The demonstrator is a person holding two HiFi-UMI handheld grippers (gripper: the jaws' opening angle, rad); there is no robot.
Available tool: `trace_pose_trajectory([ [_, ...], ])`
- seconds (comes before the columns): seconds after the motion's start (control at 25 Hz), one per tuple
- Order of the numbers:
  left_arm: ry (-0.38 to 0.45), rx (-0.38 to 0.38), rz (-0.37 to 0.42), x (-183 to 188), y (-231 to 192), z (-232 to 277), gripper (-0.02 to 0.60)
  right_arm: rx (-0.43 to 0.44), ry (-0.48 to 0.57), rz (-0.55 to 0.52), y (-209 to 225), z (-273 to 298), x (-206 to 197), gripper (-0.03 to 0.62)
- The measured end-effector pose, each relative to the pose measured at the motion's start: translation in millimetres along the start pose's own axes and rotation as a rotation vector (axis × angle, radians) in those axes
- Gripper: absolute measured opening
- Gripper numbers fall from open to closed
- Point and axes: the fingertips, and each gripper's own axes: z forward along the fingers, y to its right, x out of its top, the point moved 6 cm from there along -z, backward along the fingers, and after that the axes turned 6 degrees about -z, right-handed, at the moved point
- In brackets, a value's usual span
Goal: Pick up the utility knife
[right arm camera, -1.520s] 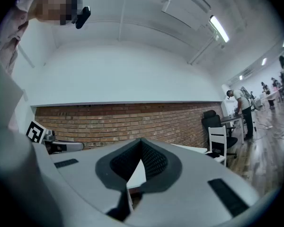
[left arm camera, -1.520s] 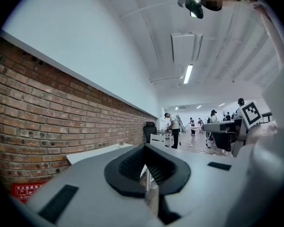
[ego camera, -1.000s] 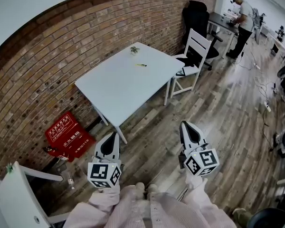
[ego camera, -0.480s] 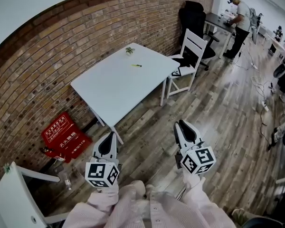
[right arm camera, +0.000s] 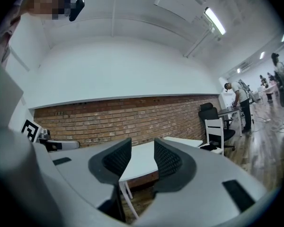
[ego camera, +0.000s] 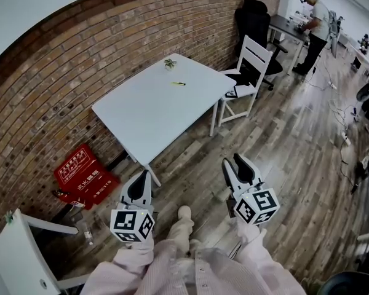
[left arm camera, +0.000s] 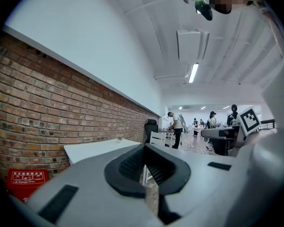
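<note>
**Head view.** A white table (ego camera: 141, 112) stood against the brick wall (ego camera: 67, 85) on a wood-plank floor (ego camera: 283, 152). The utility knife (ego camera: 179, 83) lay on the table's far half, well apart from both grippers. The left gripper (ego camera: 143, 177) and right gripper (ego camera: 234, 163) hung level above the floor.

**Left gripper view.** The jaws met at their tips and held nothing. The table and wall lay beyond them.

**Right gripper view.** The jaws were opening, with nothing between them. The table showed through the gap, with a white chair (right arm camera: 216, 132) to its right.
</note>
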Motion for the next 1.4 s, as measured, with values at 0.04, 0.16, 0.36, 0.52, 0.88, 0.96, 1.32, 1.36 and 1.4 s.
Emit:
trace_pose_trajectory([
  [0.04, 0.000, 0.001, -0.003, 0, -2, 5, -0.008, -0.001, -0.002, 0.002, 2, 4, -1, 0.130],
  [0.16, -0.001, 0.000, -0.014, -1, -8, 20, -0.008, -0.002, -0.012, 0.004, 10, 18, -5, 0.130],
  [0.36, -0.002, -0.006, -0.020, 0, -19, 57, -0.008, -0.004, -0.016, -0.008, 28, 49, -6, 0.132],
  [0.52, -0.007, -0.002, -0.032, -1, -34, 89, -0.008, -0.007, -0.035, 0.005, 44, 83, -14, 0.132],
  [0.88, -0.030, 0.001, -0.050, 7, -66, 167, -0.008, 0.013, -0.062, 0.018, 76, 161, -18, 0.130],
  [0.96, -0.035, -0.007, -0.055, 7, -71, 183, -0.008, 0.033, -0.076, 0.025, 80, 176, -20, 0.130],
  [1.32, -0.050, -0.013, -0.077, 11, -102, 240, -0.008, 0.034, -0.106, 0.027, 98, 235, -26, 0.130],
  [1.36, -0.053, -0.014, -0.079, 10, -104, 246, -0.008, 0.032, -0.106, 0.027, 101, 239, -27, 0.130],
  [1.4, -0.056, -0.017, -0.082, 9, -106, 251, -0.008, 0.028, -0.108, 0.027, 103, 244, -28, 0.130],
])
